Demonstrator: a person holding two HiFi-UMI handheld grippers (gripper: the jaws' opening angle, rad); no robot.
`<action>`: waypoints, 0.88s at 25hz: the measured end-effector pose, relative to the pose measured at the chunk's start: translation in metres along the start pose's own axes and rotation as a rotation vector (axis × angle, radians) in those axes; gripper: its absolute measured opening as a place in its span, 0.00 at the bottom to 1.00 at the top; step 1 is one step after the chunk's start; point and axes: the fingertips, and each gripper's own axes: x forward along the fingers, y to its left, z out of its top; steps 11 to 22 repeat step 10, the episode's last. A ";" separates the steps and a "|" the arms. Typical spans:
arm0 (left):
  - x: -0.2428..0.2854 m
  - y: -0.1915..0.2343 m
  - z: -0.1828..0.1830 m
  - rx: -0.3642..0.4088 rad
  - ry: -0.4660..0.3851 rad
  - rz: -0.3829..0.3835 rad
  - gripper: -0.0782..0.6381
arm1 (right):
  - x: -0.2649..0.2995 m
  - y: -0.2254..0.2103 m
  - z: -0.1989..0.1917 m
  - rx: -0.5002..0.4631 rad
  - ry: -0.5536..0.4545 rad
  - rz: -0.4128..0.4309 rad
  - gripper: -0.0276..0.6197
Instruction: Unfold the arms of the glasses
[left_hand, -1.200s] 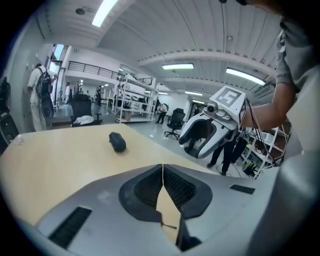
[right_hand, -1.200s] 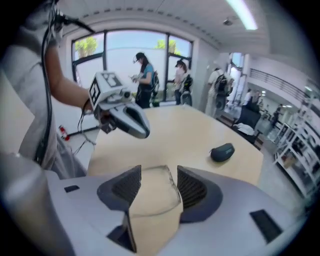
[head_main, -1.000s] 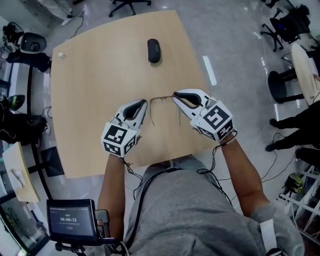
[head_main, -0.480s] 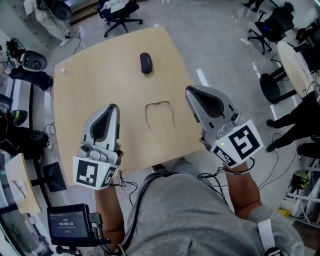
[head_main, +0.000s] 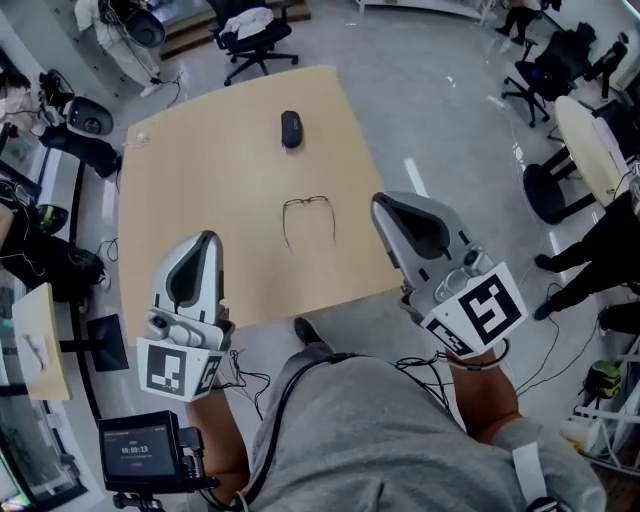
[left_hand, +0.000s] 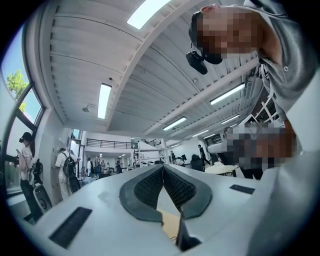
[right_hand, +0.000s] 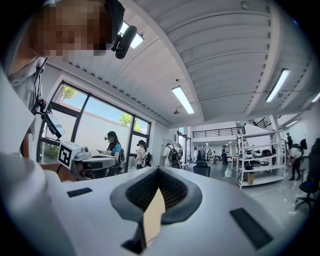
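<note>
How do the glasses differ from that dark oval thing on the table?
The glasses are a thin wire outline, arms spread open; the dark oval thing is solid and compact. The glasses lie nearer the person, the dark oval thing toward the far edge. Both rest on the wooden table.

I find the left gripper (head_main: 205, 240) held up over the surface's near edge, toward its near-left corner, jaws together with nothing between them. The right gripper (head_main: 385, 205) stands just off the surface's right edge by the near-right corner, jaws likewise closed and empty. Both point away from the body.
</note>
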 end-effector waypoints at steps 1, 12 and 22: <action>-0.009 -0.011 0.005 0.002 -0.003 0.010 0.12 | -0.013 0.005 0.001 -0.002 0.000 0.008 0.05; -0.076 -0.137 0.040 0.014 -0.011 0.034 0.12 | -0.150 0.044 0.010 -0.024 -0.005 0.032 0.05; -0.076 -0.137 0.040 0.014 -0.011 0.034 0.12 | -0.150 0.044 0.010 -0.024 -0.005 0.032 0.05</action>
